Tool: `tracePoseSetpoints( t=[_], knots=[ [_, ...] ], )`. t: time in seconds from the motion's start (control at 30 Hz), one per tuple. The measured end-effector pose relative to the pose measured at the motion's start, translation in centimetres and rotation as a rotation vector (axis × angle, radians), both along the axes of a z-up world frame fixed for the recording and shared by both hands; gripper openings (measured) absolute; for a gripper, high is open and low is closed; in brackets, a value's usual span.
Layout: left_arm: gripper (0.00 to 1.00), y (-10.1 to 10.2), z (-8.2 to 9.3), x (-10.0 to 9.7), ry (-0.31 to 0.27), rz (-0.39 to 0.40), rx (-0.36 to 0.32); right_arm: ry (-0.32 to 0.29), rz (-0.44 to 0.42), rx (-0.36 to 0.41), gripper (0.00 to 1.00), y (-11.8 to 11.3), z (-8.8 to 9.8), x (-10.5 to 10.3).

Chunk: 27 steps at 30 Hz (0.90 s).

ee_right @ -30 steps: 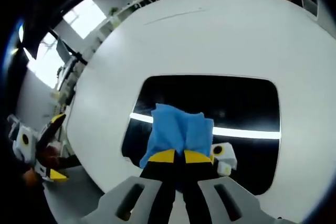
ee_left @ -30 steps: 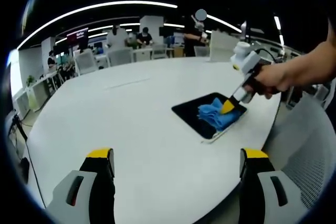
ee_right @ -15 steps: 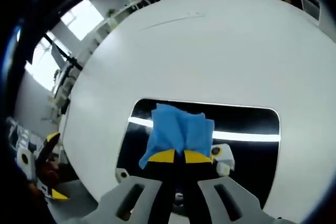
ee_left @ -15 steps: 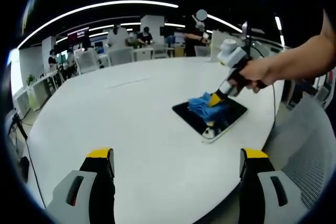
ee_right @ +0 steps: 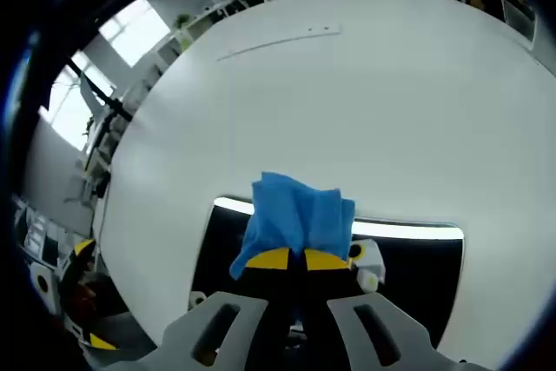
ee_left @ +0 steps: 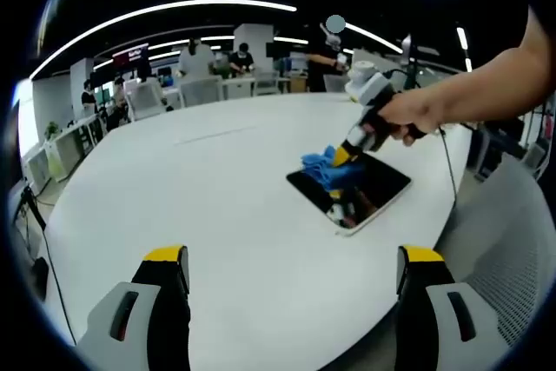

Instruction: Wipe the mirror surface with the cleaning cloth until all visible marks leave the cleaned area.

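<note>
Down at six o'clock in the right gripper view, the right gripper (ee_right: 288,259) has its yellow-tipped jaws pinched together on a bunched blue cleaning cloth (ee_right: 295,215), which fans out toward twelve o'clock from the tips. The cloth lies pressed on the mirror (ee_right: 408,271), a dark rectangle with rounded corners, and overlaps the mirror's far edge onto the white table (ee_right: 347,102). A bright strip of reflected light crosses the glass from nine to three o'clock just under that edge. At eight o'clock in this view the yellow tip of the left gripper (ee_right: 82,249) shows by the table's edge.

In the left gripper view, the left gripper (ee_left: 294,271) hangs above the near part of the table (ee_left: 200,206) with its jaws spread wide and nothing between them, one at seven o'clock and the other at five. Well beyond them, toward two o'clock, a person's hand (ee_left: 426,115) grips the right gripper (ee_left: 340,156), whose tips bear down on the cloth (ee_left: 326,167) at the mirror's (ee_left: 360,197) far end. The mirror lies flat near the table's right-hand rim. At twelve o'clock, far behind the table, stand white chairs (ee_left: 201,91) and several people (ee_left: 240,58) at desks under long ceiling lights (ee_left: 156,13).
</note>
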<state>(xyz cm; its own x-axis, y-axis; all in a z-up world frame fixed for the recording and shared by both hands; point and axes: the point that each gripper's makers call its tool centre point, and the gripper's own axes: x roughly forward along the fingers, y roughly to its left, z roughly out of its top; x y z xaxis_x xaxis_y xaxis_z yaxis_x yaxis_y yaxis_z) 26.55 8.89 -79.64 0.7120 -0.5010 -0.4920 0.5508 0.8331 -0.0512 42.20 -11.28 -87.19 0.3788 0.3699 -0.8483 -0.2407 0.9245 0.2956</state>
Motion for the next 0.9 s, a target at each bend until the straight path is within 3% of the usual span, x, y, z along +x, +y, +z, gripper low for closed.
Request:
tracePoseSetpoints(
  t=[0.17, 0.57, 0.9],
  knots=[
    [1.00, 0.1, 0.1, 0.1, -0.003, 0.010, -0.001, -0.003, -0.002, -0.006, 0.00, 0.1, -0.1, 0.9],
    [0.99, 0.3, 0.0, 0.1, -0.002, 0.013, 0.002, -0.017, 0.022, -0.010, 0.00, 0.0, 0.1, 0.6],
    [0.99, 0.4, 0.0, 0.2, -0.002, 0.018, 0.005, -0.017, 0.020, -0.029, 0.00, -1.9, 0.3, 0.2]
  ],
)
